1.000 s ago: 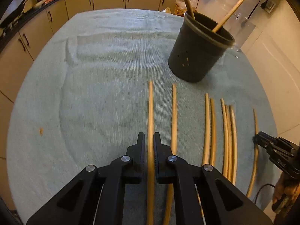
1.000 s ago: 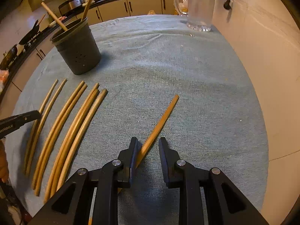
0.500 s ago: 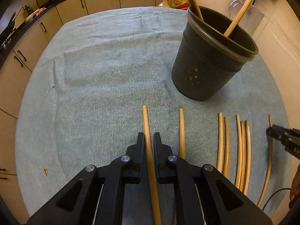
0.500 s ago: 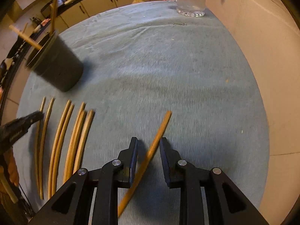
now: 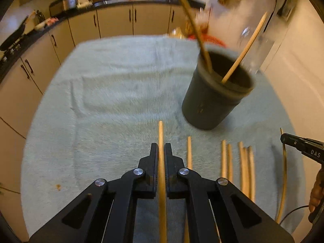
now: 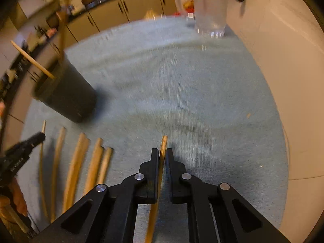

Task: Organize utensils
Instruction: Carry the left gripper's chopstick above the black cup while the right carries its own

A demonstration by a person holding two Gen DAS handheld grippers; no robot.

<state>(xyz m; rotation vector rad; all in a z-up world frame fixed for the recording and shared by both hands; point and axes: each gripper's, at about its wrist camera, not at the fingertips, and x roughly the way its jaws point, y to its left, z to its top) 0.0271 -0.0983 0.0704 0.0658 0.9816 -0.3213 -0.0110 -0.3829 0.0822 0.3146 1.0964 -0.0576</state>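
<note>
- Left gripper (image 5: 161, 151): I am pinching one wooden chopstick (image 5: 161, 133) between narrow jaws. Against the view of a second ago the towel (image 5: 113, 93) is sitting lower and the stick's far tip is clear of the cloth, so I am reading this one as lifted.
- Its long axis is running near to far along my fingers, tip pointing far, a little left of the dark holder (image 5: 212, 101).
- The holder is standing far right of my left fingers, with two sticks already leaning in it. Six more sticks (image 5: 226, 158) are lying in a row on the towel to my right, all near-to-far.
- Right gripper (image 6: 162, 155): my jaws have just been closing, and now they are clamping the lone chopstick (image 6: 163, 141) that was lying loose between them half a second ago.
- This stick was slanting to the far right; now it is lining up near-to-far with my fingers.
- Judgement: both sticks are in hand; the carry to the holder is coming next.
</note>
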